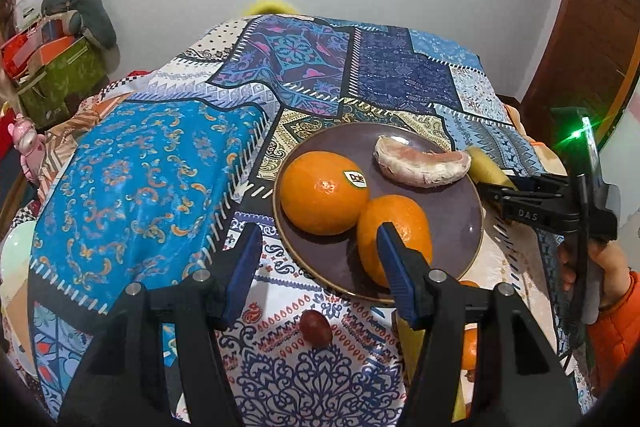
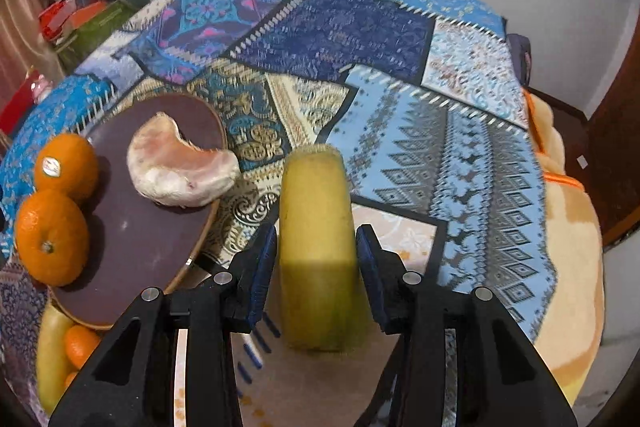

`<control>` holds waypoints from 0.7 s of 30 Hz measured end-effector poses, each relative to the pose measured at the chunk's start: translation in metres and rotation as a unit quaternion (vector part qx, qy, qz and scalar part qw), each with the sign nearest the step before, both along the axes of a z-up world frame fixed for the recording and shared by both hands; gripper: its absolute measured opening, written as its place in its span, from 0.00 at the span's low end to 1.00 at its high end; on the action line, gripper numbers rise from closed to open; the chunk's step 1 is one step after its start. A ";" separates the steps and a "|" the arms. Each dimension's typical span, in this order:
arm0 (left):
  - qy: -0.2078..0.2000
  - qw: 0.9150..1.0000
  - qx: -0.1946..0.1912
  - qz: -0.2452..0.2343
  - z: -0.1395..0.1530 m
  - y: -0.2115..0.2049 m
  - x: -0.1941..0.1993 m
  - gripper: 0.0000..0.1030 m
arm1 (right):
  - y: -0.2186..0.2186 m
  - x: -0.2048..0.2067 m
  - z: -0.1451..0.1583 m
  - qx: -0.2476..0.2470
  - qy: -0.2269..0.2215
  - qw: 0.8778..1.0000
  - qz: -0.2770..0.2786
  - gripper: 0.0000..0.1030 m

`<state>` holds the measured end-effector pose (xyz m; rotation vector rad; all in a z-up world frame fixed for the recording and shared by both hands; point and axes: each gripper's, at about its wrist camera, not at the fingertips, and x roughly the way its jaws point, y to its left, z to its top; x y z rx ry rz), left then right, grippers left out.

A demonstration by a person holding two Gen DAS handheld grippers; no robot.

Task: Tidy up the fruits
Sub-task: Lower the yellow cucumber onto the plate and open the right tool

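In the left wrist view, the left gripper [image 1: 316, 267] sits at lower centre with its 2 blue-padded fingers spread wide and nothing between them. A red grape [image 1: 316, 327] lies on the patterned tablecloth [image 1: 132, 187] below that gap. Right of centre, a dark purple plate [image 1: 460, 223] carries 2 oranges touching each other: the stickered orange [image 1: 322, 193] to the left, the second orange [image 1: 394, 239] lower right, partly behind the right-hand finger. A peeled pomelo segment [image 1: 422, 163] lies at the plate's upper right. At the right edge, the right gripper [image 1: 494, 193] meets a banana [image 1: 486, 169] just beside the plate rim. In the right wrist view, the banana [image 2: 316, 243] stands at centre between the right gripper's [image 2: 316, 259] fingers, which sit close on both sides; firm contact cannot be confirmed.
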<state>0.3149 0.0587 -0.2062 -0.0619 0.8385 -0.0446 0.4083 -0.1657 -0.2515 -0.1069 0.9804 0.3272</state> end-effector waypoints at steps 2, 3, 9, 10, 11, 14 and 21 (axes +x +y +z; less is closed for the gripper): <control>0.001 1.000 0.001 -0.001 -0.002 -0.001 0.001 0.58 | 0.000 -0.001 0.000 -0.001 -0.008 1.000 -0.001 0.36; 0.002 1.000 0.001 -0.001 -0.003 -0.001 0.002 0.58 | 0.001 -0.001 0.000 0.001 -0.009 1.000 -0.003 0.35; -0.004 1.000 -0.006 0.006 0.002 0.004 -0.002 0.58 | 0.002 -0.014 0.021 0.012 -0.036 0.999 -0.008 0.35; -0.006 1.000 -0.007 0.006 0.004 0.006 -0.003 0.58 | 0.003 -0.017 0.027 0.015 -0.044 0.999 -0.007 0.35; -0.008 1.000 -0.007 0.007 0.005 0.007 -0.004 0.58 | 0.005 -0.023 0.037 0.023 -0.056 0.998 -0.002 0.35; -0.014 1.000 -0.009 0.011 0.010 0.010 -0.007 0.58 | 0.017 -0.032 0.060 0.034 -0.076 0.996 0.030 0.35; -0.015 1.000 -0.013 0.020 0.011 0.018 -0.011 0.57 | 0.060 -0.037 0.061 0.058 -0.068 0.992 0.091 0.35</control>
